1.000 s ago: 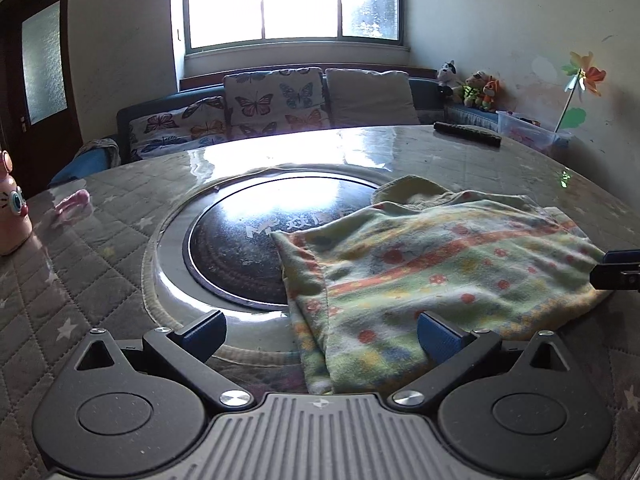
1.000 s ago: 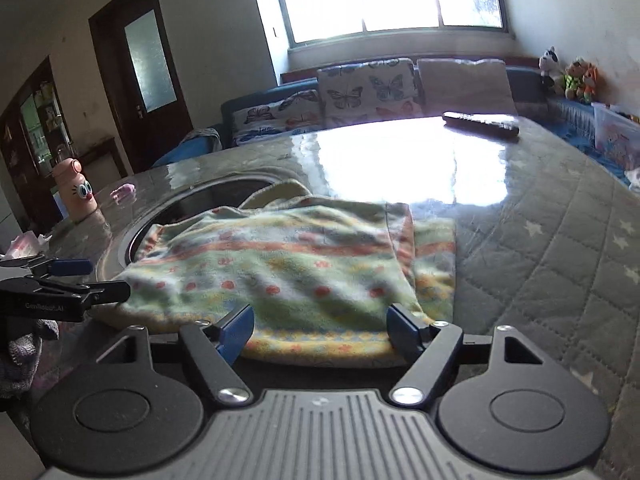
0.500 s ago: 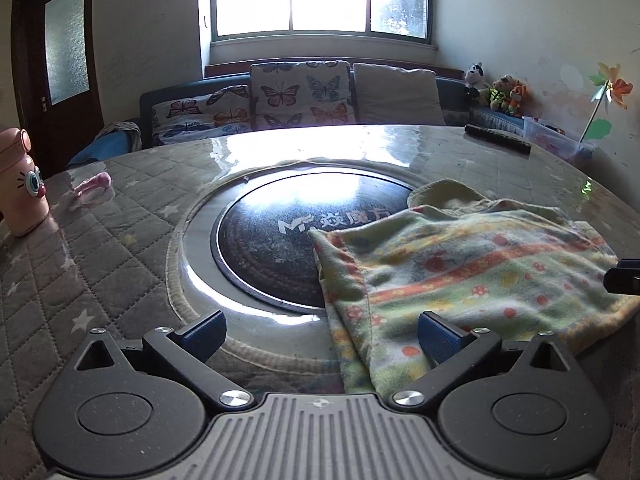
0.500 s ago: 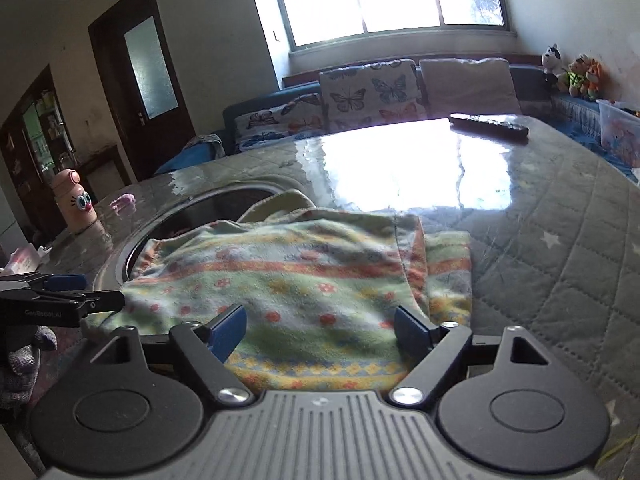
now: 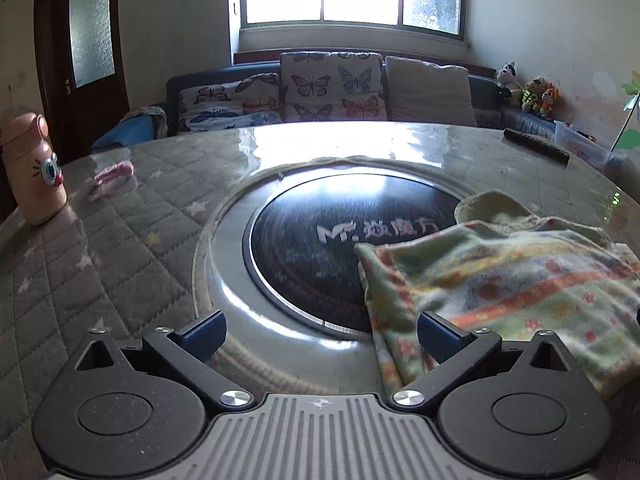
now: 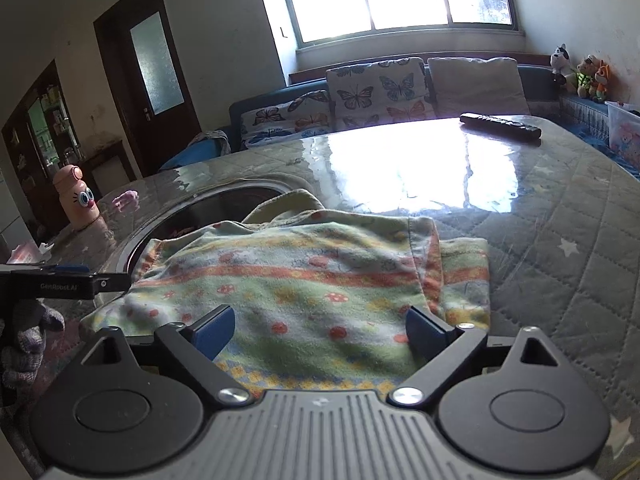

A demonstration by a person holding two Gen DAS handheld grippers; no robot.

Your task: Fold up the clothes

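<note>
A folded green, yellow and orange patterned garment [image 6: 320, 280] lies on the round table, partly over the dark centre disc; in the left wrist view it lies at the right [image 5: 520, 280]. My left gripper [image 5: 320, 334] is open and empty, its right finger at the garment's left edge. My right gripper [image 6: 320, 330] is open and empty, just above the garment's near edge. The left gripper also shows in the right wrist view [image 6: 72, 284] at the far left, beside the garment.
The table has a quilted grey cover [image 5: 100, 260] and a dark round centre plate [image 5: 312, 248]. A pink bottle with eyes [image 5: 34, 168] and a small pink object [image 5: 114, 172] stand at the left. A remote [image 6: 500, 124] lies at the far side. A sofa with cushions [image 5: 332, 88] stands behind.
My left gripper has moved left and back, so the garment sits further right in its view. My right gripper has drawn back a little. Both remain open; the garment has not moved.
</note>
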